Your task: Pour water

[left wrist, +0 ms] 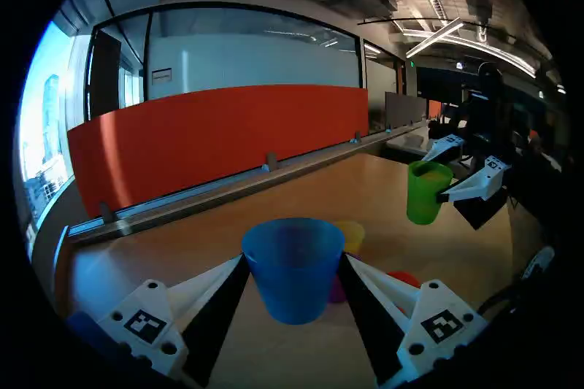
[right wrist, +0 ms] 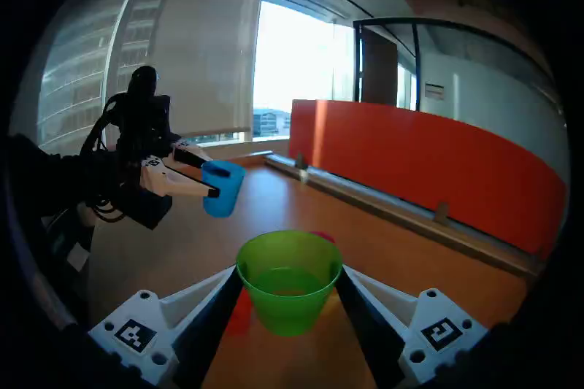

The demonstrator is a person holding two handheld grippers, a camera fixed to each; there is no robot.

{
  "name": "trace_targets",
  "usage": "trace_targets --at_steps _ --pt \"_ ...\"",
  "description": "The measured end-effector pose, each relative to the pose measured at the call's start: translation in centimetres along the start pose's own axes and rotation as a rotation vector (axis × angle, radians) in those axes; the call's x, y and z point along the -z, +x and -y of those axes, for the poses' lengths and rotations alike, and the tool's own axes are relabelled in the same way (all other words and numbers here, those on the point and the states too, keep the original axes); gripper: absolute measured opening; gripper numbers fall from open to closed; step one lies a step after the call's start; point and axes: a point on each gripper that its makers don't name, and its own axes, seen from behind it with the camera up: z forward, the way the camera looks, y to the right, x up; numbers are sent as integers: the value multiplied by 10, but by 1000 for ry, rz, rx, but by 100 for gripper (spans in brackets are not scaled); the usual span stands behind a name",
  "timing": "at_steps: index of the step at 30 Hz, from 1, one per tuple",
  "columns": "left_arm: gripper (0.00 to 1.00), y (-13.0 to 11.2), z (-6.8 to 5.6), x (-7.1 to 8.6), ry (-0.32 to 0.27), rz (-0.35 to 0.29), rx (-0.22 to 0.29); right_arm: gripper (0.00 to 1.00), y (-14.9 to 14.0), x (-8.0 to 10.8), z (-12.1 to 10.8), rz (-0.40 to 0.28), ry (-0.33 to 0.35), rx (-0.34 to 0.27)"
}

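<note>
Two grippers: the left gripper (left wrist: 293, 272) and the right gripper (right wrist: 289, 283). Two lifted cups: one blue cup (left wrist: 293, 283) near, one green cup (left wrist: 427, 192) far right. One table (left wrist: 219, 239) bearing three small coloured things: one yellow cup (left wrist: 355, 233), one purple piece (left wrist: 338, 291), one red piece (left wrist: 403, 279). One orange partition (left wrist: 219, 133) far behind

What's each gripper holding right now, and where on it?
Left gripper holds the blue cup, its fingers pressing opposite sides of the wall just below the rim. Right gripper holds the green cup the same way. Both cups are upright.
</note>
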Motion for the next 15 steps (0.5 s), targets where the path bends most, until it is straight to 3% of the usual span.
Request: trace_targets --at_steps 15 --pt "85 -52 -8 -16 -24 139 -46 90 -38 -8 -10 112 5 12"
